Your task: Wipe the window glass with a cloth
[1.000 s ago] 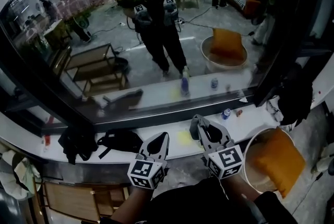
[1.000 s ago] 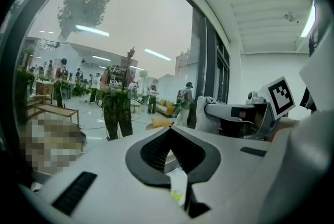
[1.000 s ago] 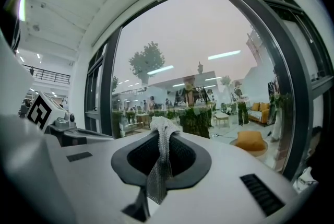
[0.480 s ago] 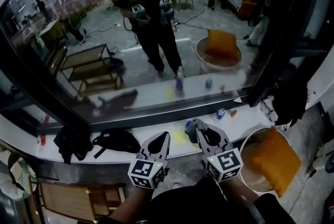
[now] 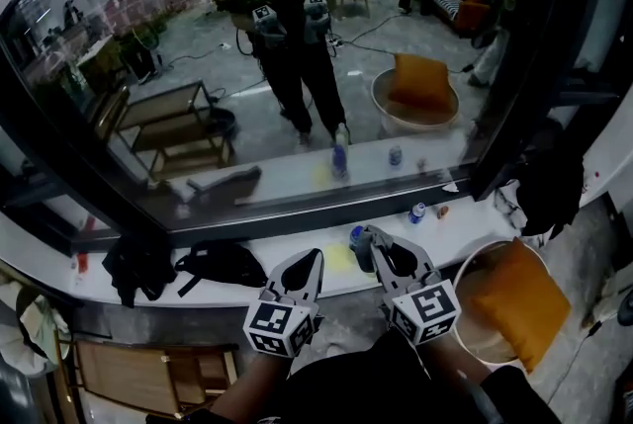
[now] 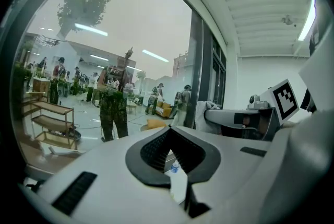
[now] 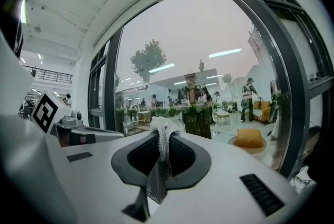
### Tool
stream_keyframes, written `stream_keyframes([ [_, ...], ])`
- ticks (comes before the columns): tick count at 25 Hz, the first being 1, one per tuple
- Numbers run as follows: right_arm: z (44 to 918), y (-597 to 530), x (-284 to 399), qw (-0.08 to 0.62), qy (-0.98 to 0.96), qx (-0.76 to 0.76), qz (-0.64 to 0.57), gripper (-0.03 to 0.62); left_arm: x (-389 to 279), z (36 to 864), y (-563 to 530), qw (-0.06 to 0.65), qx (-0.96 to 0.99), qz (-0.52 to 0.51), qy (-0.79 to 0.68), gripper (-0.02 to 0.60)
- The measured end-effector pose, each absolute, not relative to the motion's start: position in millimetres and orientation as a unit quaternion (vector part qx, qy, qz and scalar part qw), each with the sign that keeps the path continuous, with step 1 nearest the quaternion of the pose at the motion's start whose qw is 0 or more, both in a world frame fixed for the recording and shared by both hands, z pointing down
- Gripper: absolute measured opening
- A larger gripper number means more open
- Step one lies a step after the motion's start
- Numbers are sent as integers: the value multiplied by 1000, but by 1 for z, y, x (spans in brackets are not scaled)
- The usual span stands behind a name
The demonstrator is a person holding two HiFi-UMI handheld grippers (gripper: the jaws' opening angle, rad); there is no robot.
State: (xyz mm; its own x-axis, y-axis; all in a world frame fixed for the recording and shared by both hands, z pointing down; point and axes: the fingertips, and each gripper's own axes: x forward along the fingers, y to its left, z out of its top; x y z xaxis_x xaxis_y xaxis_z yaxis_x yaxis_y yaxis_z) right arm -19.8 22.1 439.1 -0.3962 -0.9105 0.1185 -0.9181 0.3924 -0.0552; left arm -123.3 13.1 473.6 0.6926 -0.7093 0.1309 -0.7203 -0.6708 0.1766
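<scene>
Little has shifted in the last half second: both grippers sit where they were, and only the people mirrored at the top of the glass have changed places. Over the full second, the right gripper (image 5: 371,234) has edged left, so its tips are now just beside a clear plastic bottle with a blue cap (image 5: 356,236).

That gripper's jaws are closed on the pale grey open-mesh cloth (image 7: 158,176). The cloth is bunched above the tips and trails down between the black ribbed pads (image 7: 180,155). It is held short of the large window glass (image 5: 247,66), not against it.

The left gripper (image 5: 313,259) is level with the right one, its jaws drawn together to a point with nothing gripped. Through the slit between its fingers the left gripper view shows the same bottle (image 6: 175,167), whose label is too small to read.

Each gripper has a cube of black-and-white square markers (image 5: 279,328), which show patterns only and no lettering.

Below the glass runs a long white window sill (image 5: 59,259). On it are a pale yellow patch (image 5: 343,260) between the two grippers, a small blue-and-white can (image 5: 416,212) to the right with unreadable print, and two black bags (image 5: 223,264) to the left.

At the lower right is a round white tub seat with an orange cushion (image 5: 514,298).

The glass mirrors the person holding both grippers.
</scene>
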Motion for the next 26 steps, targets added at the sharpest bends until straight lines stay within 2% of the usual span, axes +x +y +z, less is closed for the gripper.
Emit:
stream_keyframes([
  [26, 446, 30, -21, 26, -837, 540, 77, 48, -121, 473, 20, 103, 916, 23, -387, 8],
])
